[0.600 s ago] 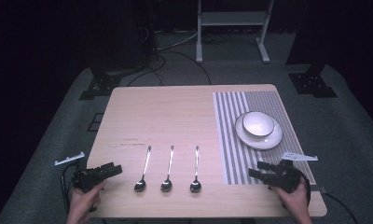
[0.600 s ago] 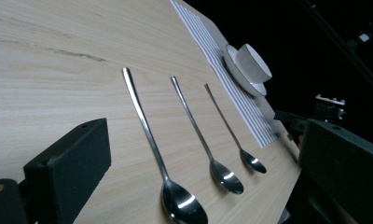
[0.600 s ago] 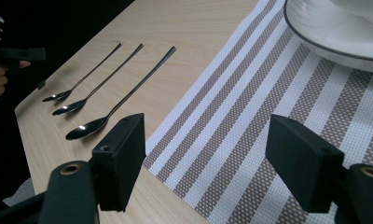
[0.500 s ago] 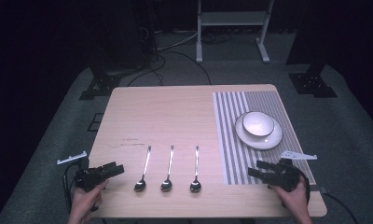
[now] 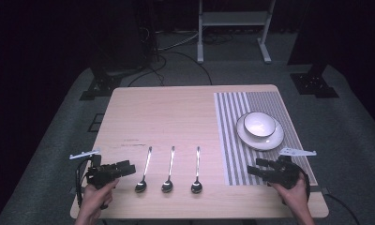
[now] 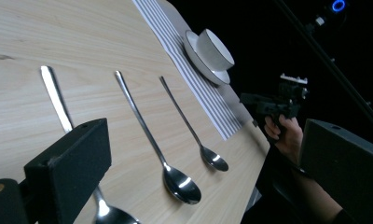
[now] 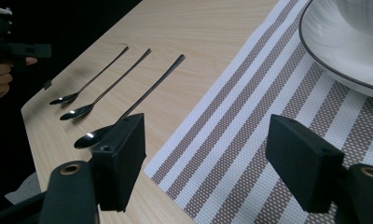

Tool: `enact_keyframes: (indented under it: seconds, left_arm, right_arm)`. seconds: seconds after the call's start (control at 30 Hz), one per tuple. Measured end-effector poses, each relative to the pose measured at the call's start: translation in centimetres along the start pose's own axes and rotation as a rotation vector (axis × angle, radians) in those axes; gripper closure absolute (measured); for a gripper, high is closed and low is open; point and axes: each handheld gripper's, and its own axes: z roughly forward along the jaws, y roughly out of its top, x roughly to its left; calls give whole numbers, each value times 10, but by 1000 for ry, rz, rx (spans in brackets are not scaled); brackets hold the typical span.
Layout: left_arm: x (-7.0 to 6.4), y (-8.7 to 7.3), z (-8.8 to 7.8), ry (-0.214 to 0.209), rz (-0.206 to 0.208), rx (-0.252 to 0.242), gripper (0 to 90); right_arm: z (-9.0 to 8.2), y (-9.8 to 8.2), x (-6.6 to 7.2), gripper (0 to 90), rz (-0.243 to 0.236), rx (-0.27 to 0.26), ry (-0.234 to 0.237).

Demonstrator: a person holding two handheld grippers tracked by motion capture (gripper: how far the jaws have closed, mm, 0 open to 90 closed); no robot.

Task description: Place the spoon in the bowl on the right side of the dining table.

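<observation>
Holding both grippers open, left gripper [image 5: 128, 167] nearest, we probably pinch the thin, slippery left spoon [image 5: 143, 174] mid-handle.

From above our side we look forward and down over the whole table [image 5: 176, 108]. Each gripper view sits low and close above the tabletop, facing across it; both share the three spoons [image 6: 149, 135] [image 7: 128, 105].

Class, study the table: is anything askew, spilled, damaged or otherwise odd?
Nothing stands out. Three spoons lie side by side, roughly parallel, bowls toward the person. The bowl sits upright on its plate on the striped mat. No spill or damage shows. Both the left gripper and right gripper are open and hold nothing.
</observation>
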Motion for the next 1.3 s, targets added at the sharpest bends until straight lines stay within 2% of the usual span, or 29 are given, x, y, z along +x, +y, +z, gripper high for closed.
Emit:
enact_keyframes:
  seconds: [0.23, 0.27, 0.43, 0.67, 0.83, 1.3]
  left_arm:
    - [-3, -2, 17, -32, 2, 46, 11]
    - [-4, -3, 21, -50, -6, 55, 11]
    - [-6, -4, 28, -69, -4, 71, 11]
    - [-13, -7, 43, -111, -5, 121, 11]
    - [-16, -9, 48, -127, -1, 140, 12]
    - [-24, -19, 61, -194, -31, 179, 12]
  right_arm:
    - [6, 5, 1, 275, -3, 6, 7]
    - [8, 6, 1, 275, -3, 11, 10]
    - [14, 9, 2, 275, -9, 22, 15]
    - [23, 14, 5, 275, -18, 37, 24]
    - [28, 15, 5, 275, -22, 42, 29]
    - [40, 22, 12, 275, -47, 56, 49]
